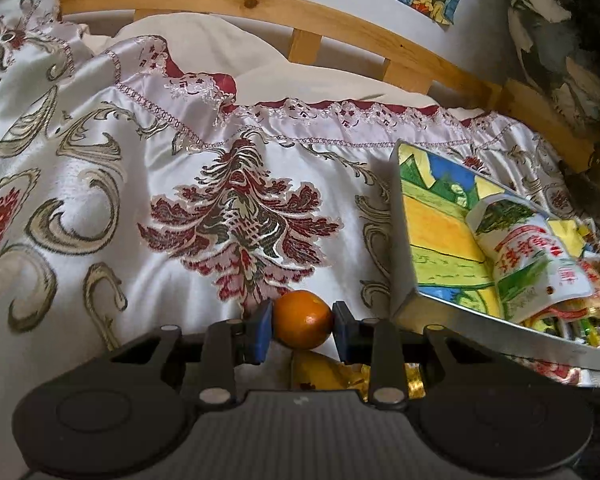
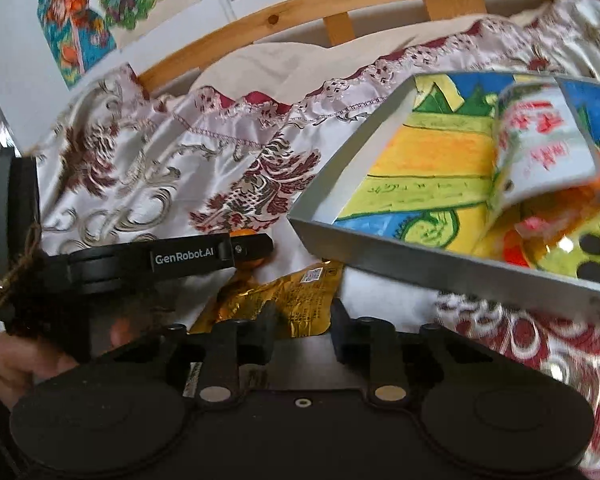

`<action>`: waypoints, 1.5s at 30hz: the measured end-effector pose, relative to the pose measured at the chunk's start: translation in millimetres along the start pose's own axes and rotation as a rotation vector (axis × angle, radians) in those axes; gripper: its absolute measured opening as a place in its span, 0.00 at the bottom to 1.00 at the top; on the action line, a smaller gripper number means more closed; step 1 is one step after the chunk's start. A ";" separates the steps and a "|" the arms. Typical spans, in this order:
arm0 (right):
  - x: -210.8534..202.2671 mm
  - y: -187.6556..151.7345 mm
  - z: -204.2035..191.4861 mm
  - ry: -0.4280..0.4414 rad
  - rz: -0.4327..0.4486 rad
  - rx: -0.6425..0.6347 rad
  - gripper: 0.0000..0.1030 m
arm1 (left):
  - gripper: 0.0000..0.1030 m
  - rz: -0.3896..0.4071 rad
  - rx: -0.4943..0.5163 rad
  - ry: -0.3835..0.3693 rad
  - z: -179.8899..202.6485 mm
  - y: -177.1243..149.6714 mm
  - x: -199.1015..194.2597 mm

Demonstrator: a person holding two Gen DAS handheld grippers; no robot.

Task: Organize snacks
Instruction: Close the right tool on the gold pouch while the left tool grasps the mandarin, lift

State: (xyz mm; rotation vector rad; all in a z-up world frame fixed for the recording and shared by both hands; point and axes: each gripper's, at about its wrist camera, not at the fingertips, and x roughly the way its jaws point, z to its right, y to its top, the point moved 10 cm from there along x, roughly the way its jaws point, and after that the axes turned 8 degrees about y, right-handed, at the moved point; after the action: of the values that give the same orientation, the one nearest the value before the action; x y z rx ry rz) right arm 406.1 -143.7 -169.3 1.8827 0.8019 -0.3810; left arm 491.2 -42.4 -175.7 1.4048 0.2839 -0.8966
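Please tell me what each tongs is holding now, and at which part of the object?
The left tongs hold the orange fruit, pads on its two opposite sides. The right tongs are at the near edge of the golden snack packet; whether they grip it cannot be told.

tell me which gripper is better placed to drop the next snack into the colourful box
Left. The left gripper is already shut on the orange, beside the box's near wall. The right gripper is over the gold packet; I cannot tell whether it grips it.
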 end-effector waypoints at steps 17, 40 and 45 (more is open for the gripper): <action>-117.6 -65.3 3.4 -0.028 -0.171 0.004 0.03 | 0.34 -0.034 0.061 0.010 48.7 -31.6 -95.2; -117.3 -83.2 10.0 -0.165 -0.138 -0.422 0.73 | 0.34 -0.014 -0.042 -0.005 107.9 -50.6 -171.3; -100.5 -81.8 15.5 -0.168 -0.110 -0.360 0.52 | 0.34 -0.006 -0.033 -0.020 104.3 -48.7 -163.0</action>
State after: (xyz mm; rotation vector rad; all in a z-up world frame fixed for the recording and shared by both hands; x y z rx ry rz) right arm 278.7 -171.7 -173.5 1.4573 0.8032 -0.4261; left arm 317.4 -74.2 -83.1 1.3645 0.2863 -0.9068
